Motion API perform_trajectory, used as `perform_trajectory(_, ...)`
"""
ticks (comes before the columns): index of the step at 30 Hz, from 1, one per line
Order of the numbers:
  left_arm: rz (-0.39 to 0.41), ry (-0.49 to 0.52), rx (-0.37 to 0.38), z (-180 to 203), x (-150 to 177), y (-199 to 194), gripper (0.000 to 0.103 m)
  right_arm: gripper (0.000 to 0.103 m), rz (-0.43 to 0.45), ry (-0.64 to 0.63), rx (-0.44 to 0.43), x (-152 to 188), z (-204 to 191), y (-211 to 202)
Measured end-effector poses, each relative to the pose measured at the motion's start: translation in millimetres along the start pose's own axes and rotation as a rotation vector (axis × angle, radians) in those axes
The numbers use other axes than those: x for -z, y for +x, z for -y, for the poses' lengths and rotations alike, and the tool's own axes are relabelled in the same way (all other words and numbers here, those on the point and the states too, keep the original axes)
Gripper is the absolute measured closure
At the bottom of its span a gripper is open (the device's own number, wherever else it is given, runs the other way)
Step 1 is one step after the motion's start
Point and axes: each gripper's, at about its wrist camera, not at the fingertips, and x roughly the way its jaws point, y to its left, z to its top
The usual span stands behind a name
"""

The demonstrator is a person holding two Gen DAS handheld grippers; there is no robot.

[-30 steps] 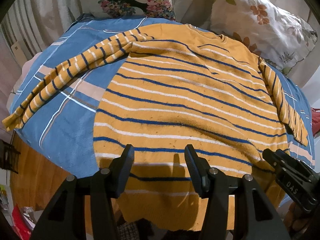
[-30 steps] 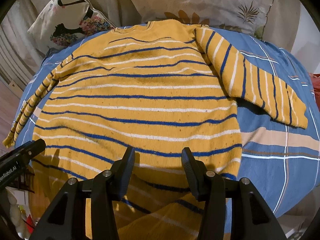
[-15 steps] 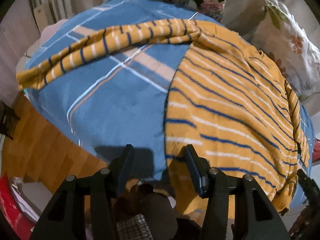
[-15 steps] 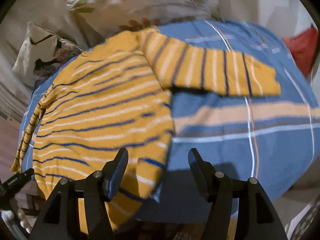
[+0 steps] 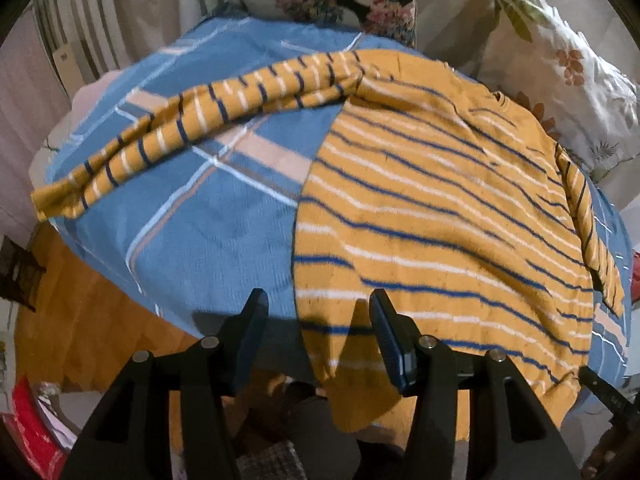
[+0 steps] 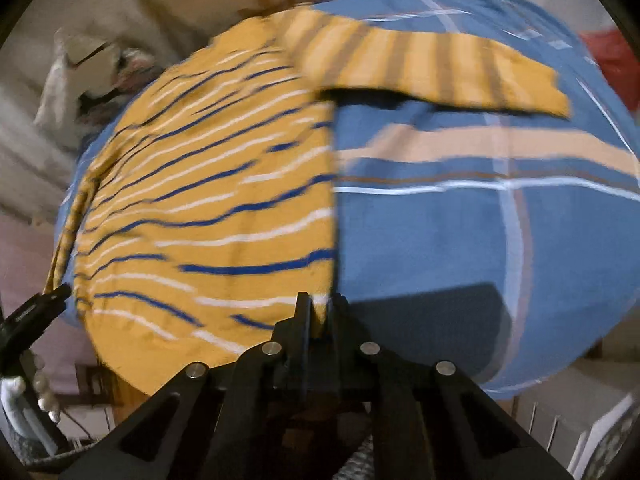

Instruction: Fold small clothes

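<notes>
1. Sweater point(image 5: 432, 216), mustard yellow with thin blue and white stripes, lies flat on a blue plaid bedsheet point(image 5: 208, 232) in the left wrist view; its body covers the right half of the bed and its hem droops over the near edge.
2. One sleeve point(image 5: 192, 128) runs out to the left across the sheet, with its cuff at the left edge of the bed. The other sleeve point(image 5: 588, 224) lies along the right side of the body.
3. Left gripper point(image 5: 316, 324) hovers at the near left corner of the hem with its jaws spread wide and nothing between them; the sweater's side edge lies between the 2 fingers in the picture. Whether either finger touches the cloth cannot be told.
4. 2 floral pillows point(image 5: 560, 64) rest at the head of the bed, beyond the collar.
5. In the right wrist view, which is blurred, the sweater point(image 6: 208, 208) fills the left half and bare bedsheet point(image 6: 460, 240) the right; a sleeve point(image 6: 432, 68) stretches to the right across the top.
6. Right gripper point(image 6: 318, 312) has its jaws drawn narrow, pinching the sweater's near right hem corner; a sliver of yellow cloth shows between the fingers.
7. Left gripper's point(image 6: 36, 312) black tip shows at the far left, beside the hem.
</notes>
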Motion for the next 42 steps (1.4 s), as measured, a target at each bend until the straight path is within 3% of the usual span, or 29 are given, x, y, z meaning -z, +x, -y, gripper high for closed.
perform_trajectory(2,0.018,0.006,-0.016,0.5,-3.7,-3.1,0.051,0.093,0.011,0.063,0.010,-2.1,21.1,-7.8)
perform_trajectory(5,0.023,0.006,-0.016,1.6,-7.7,-5.3,0.051,0.091,0.081,0.204,-0.049,-11.6,56.9,-23.0)
perform_trajectory(7,0.021,0.013,-0.011,5.6,-9.2,-5.4,0.051,0.066,0.127,0.295,-0.099,-24.1,76.6,-26.3)
perform_trajectory(9,0.019,0.024,-0.009,11.2,-9.7,-5.2,0.051,0.055,0.188,0.356,-0.142,-37.9,88.9,-24.8)
perform_trajectory(13,0.009,0.059,0.001,28.1,-8.8,-4.1,0.051,0.053,0.239,0.428,-0.199,-68.7,100.1,-11.2)
perform_trajectory(20,-0.001,0.085,-0.005,44.5,-11.2,-3.6,0.051,0.053,0.278,0.585,-0.204,-106.6,124.7,11.4)
perform_trajectory(21,0.000,0.087,-0.007,46.4,-12.7,-3.5,0.051,0.053,0.294,0.601,-0.203,-111.3,129.6,10.2)
perform_trajectory(24,0.001,0.084,-0.010,49.2,-16.8,-2.3,0.051,0.095,0.314,0.593,-0.179,-125.6,139.8,4.1)
perform_trajectory(26,0.003,0.074,-0.008,51.8,-21.8,-0.9,0.051,0.097,0.341,0.601,-0.165,-132.9,152.2,-5.0)
perform_trajectory(32,0.012,0.072,-0.002,63.4,-35.8,4.5,0.051,0.097,0.515,0.620,0.087,-164.2,210.9,-74.5)
perform_trajectory(36,-0.007,0.066,-0.004,68.3,-43.8,12.6,0.051,0.098,0.564,0.617,0.165,-183.5,238.6,-102.8)
perform_trajectory(39,-0.011,0.068,-0.007,70.5,-48.8,14.5,0.051,0.097,0.571,0.559,0.197,-199.2,233.5,-110.3)
perform_trajectory(42,-0.006,0.070,-0.005,69.6,-53.4,16.9,0.051,0.097,0.571,0.427,0.225,-214.3,196.1,-109.5)
